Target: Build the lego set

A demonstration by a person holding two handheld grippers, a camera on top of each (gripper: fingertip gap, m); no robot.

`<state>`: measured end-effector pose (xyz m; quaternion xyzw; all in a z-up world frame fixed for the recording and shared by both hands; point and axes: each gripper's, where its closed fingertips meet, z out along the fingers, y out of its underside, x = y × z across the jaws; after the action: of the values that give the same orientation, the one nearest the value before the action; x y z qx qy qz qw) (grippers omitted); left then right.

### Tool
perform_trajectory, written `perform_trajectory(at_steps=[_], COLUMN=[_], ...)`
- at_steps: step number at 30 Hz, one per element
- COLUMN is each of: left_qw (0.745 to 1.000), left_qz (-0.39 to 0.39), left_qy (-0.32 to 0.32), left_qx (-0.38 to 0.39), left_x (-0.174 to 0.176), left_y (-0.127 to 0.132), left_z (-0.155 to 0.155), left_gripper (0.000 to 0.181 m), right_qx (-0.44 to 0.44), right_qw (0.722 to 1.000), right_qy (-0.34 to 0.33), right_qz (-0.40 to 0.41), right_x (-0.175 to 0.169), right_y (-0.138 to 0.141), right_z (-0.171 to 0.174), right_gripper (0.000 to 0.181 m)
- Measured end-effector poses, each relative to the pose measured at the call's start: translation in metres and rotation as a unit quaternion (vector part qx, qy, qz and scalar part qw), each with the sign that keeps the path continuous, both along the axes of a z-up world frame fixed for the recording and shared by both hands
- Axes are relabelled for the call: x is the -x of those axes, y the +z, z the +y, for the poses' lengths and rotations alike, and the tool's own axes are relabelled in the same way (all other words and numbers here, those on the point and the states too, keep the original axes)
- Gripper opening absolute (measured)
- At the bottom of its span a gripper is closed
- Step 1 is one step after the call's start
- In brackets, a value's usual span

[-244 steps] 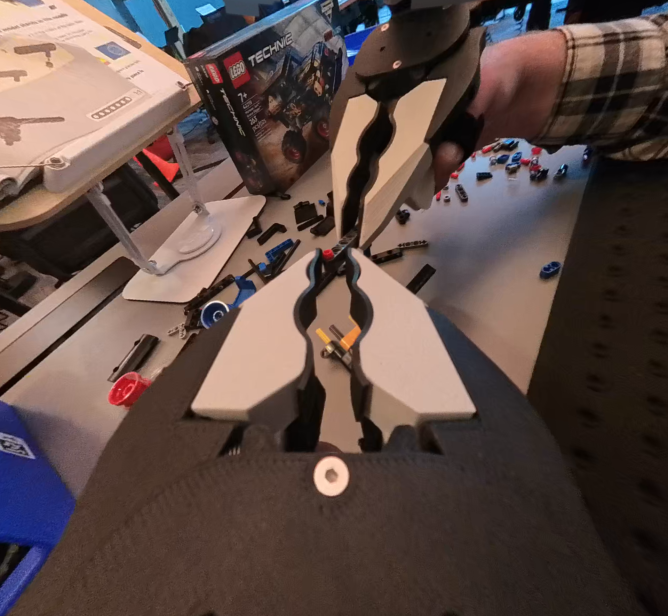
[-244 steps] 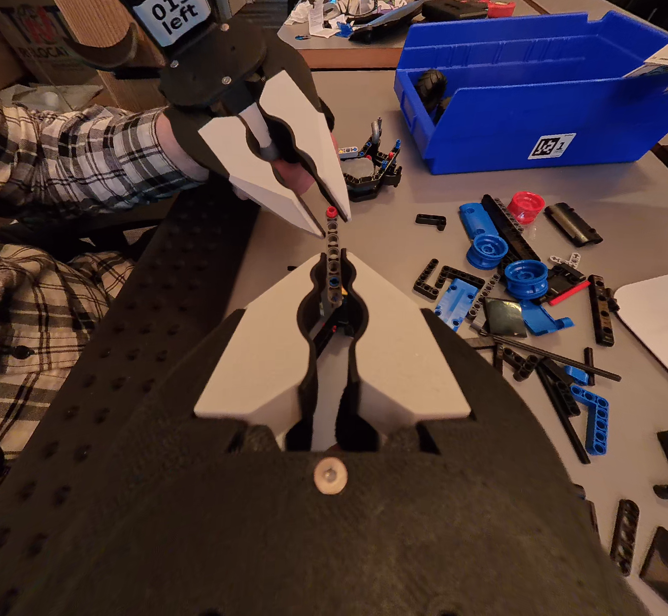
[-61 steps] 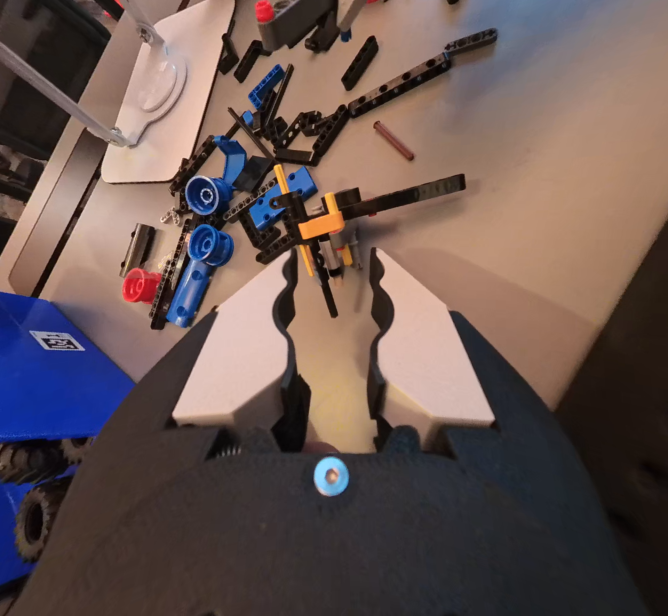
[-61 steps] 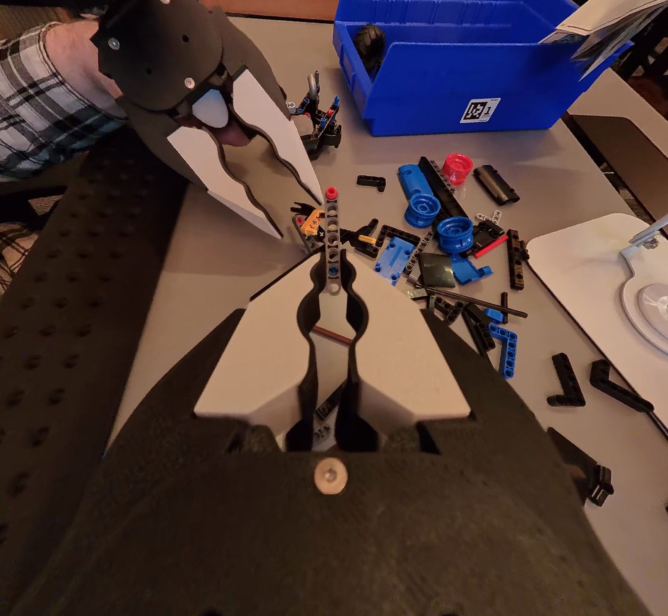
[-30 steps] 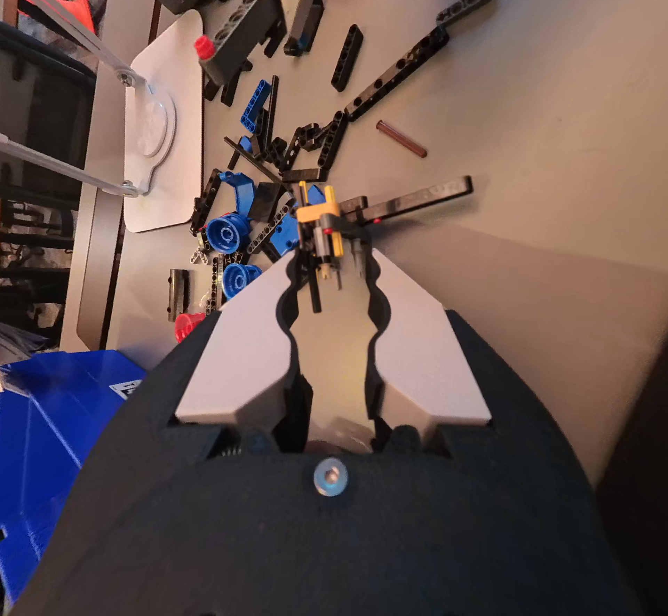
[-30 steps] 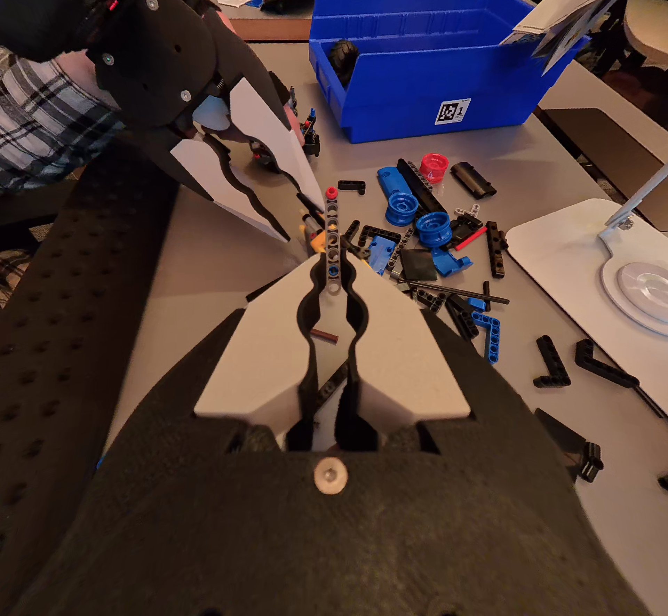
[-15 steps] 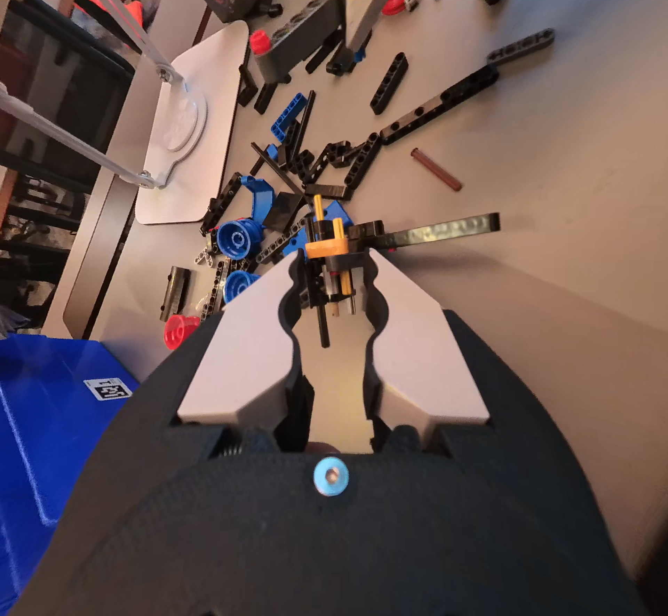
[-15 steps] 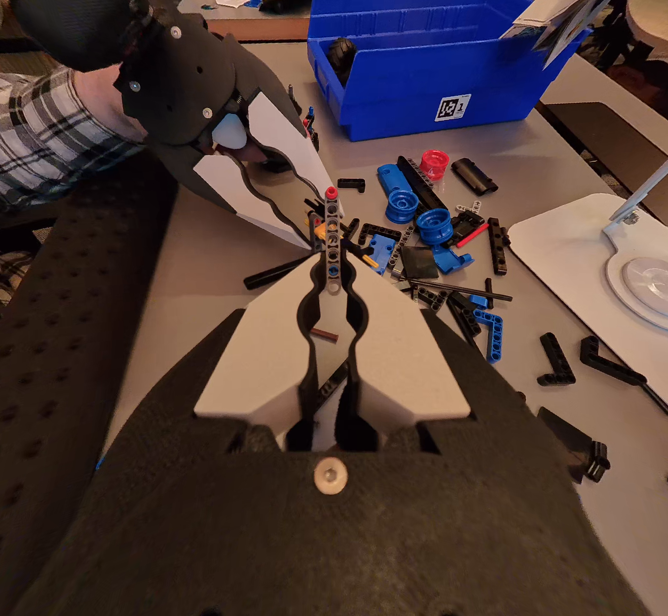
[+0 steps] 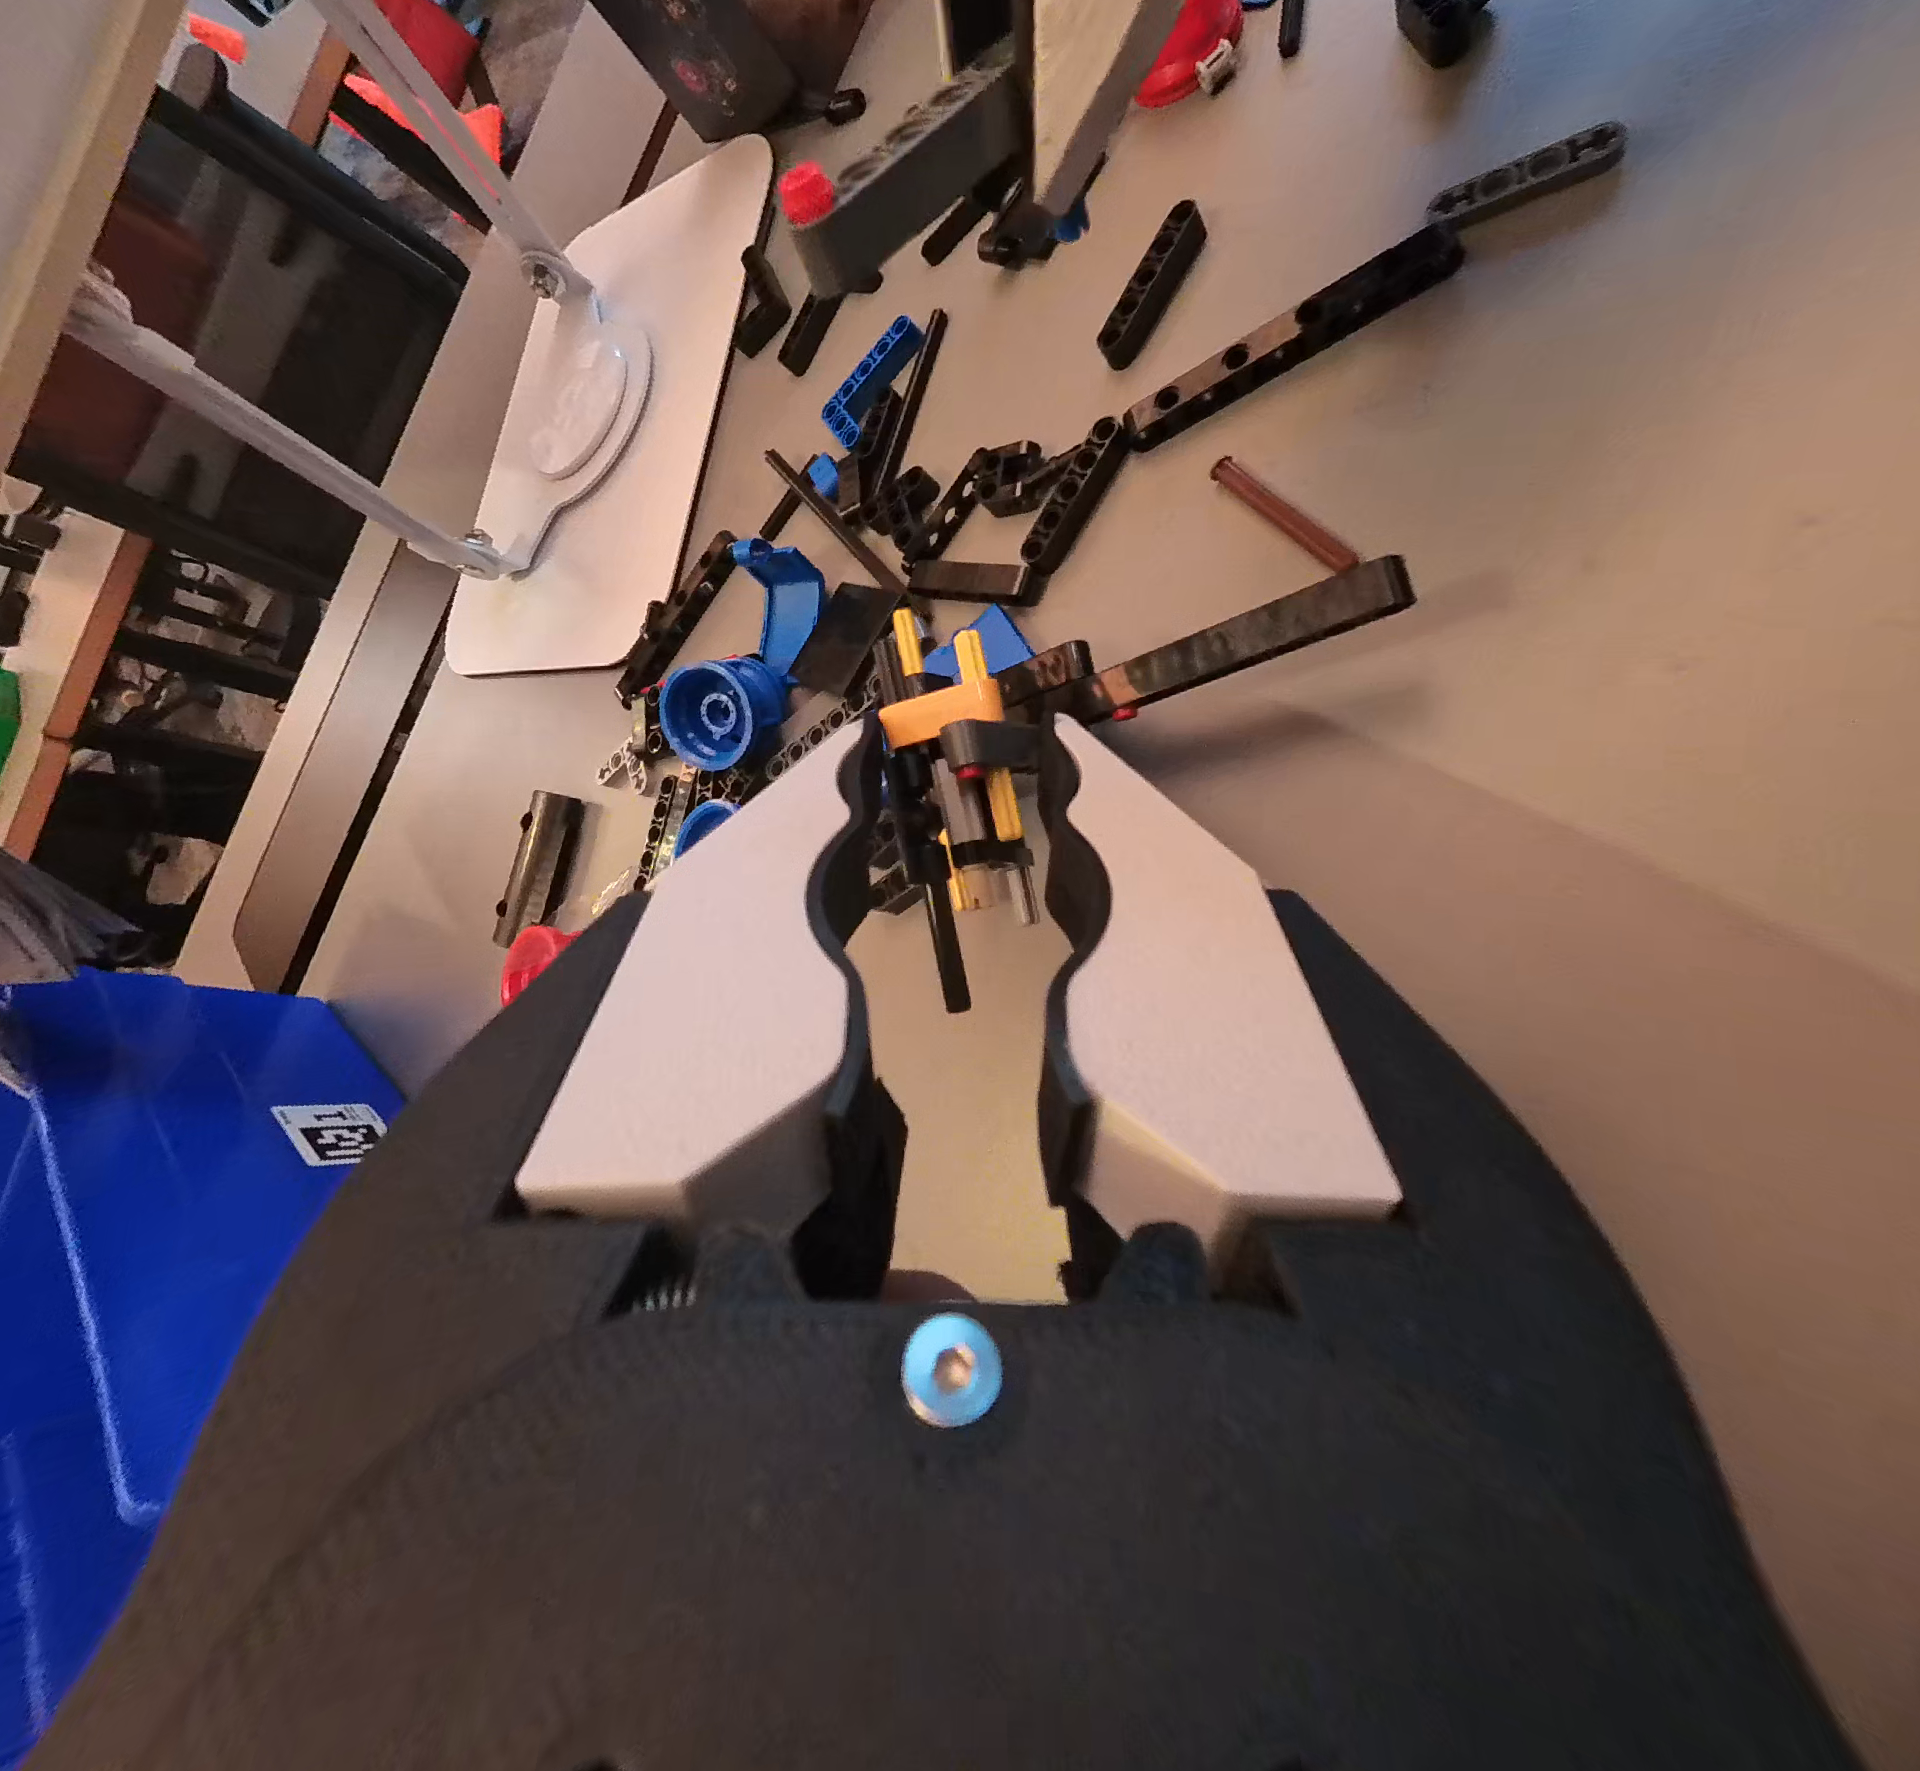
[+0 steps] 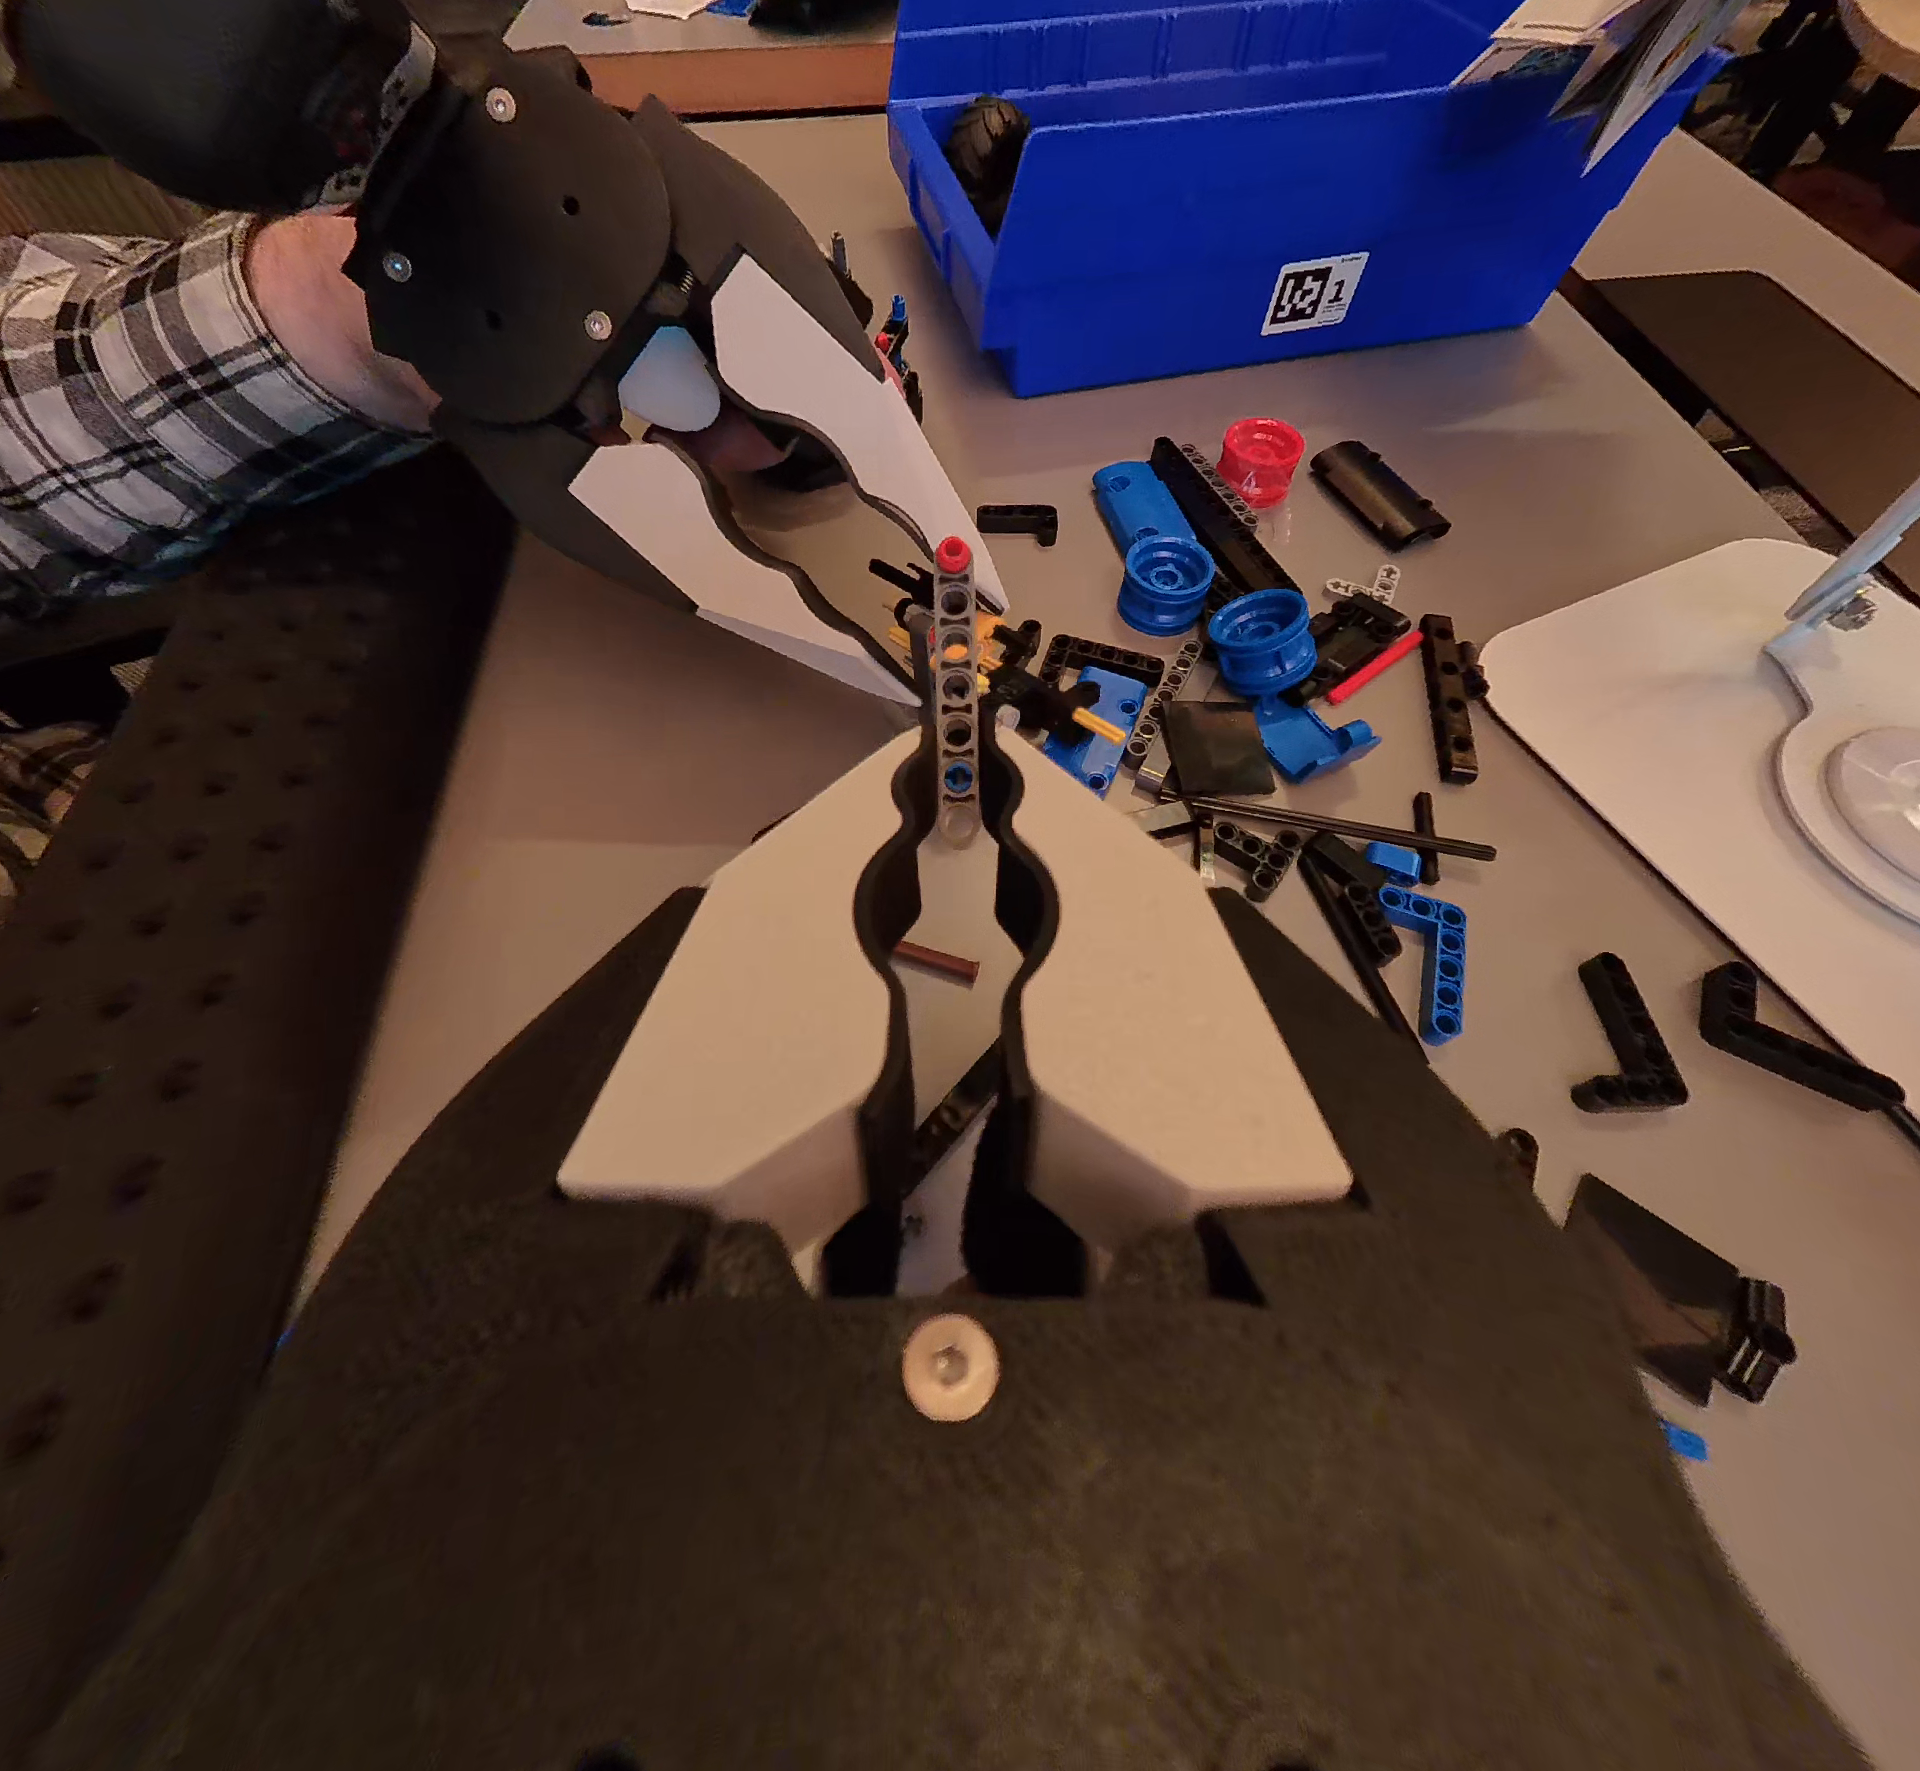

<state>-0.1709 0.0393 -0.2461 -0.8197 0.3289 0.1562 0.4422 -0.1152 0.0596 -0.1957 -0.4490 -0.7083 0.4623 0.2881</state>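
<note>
My left gripper (image 9: pixel 958 745) is shut on a small assembly (image 9: pixel 951 713) of orange, yellow and black parts low over the grey table (image 9: pixel 1558 786). A long black beam (image 9: pixel 1247 630) sticks out of the assembly to the right. My right gripper (image 10: pixel 956 765) is shut on a grey beam (image 10: pixel 956 672) with a red pin (image 10: pixel 951 554) at its far end, held upright just in front of the left gripper (image 10: pixel 951 651). In the left wrist view the right gripper's fingers (image 9: pixel 1091 7) and its grey beam (image 9: pixel 904 183) hang at the top.
Loose black and blue parts, blue wheels (image 10: pixel 1262 641) and a red wheel (image 10: pixel 1260 459) lie right of the grippers. A brown axle (image 9: pixel 1283 516) lies alone. A blue bin (image 10: pixel 1247 215) stands behind, a white stand base (image 10: pixel 1662 734) at right, a black perforated mat (image 10: pixel 208 890) at left. The left gripper's tips are roughly 8 centimeters from the right gripper's. Between my left fingertips and the brown axle (image 9: pixel 1283 516) there is roughly 7 centimeters.
My left gripper left the grey beam, came down open over the small assembly and closed on it. My right gripper kept hold of the grey beam throughout.
</note>
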Motion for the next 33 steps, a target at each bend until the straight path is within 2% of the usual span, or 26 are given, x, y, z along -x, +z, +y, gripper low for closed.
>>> perform_trajectory(at_steps=[11,15,24,29,30,33], left_qw=[1.0,1.0,0.999,0.997,0.997,0.998], left_qz=[-0.011,-0.014,-0.03,-0.054,-0.053,-0.037], left_qy=[-0.008,0.007,0.033,0.038,0.037,0.036], left_qx=[-0.004,-0.001,0.021,0.033,0.036,0.035], left_x=[0.0,0.005,0.016,0.015,0.015,0.015], left_y=[0.001,0.002,0.0,-0.001,-0.003,-0.003], left_z=[-0.001,-0.003,-0.01,-0.011,-0.011,-0.011], left_gripper=[0.026,0.038,0.042,0.031,0.026,0.024], right_qx=[0.004,0.005,0.007,0.008,0.008,0.008], right_qw=[1.0,1.0,1.0,1.0,1.0,1.0], right_qy=[0.0,-0.001,-0.002,-0.002,-0.002,-0.003], right_qz=[-0.001,0.0,-0.003,-0.005,-0.006,-0.006], right_x=[0.0,0.0,-0.001,-0.001,0.0,-0.001], right_y=[-0.001,0.0,-0.001,-0.002,-0.003,-0.003], right_z=[0.001,0.001,0.002,0.003,0.003,0.004], right_gripper=[0.004,0.004,0.004,0.004,0.004,0.004])
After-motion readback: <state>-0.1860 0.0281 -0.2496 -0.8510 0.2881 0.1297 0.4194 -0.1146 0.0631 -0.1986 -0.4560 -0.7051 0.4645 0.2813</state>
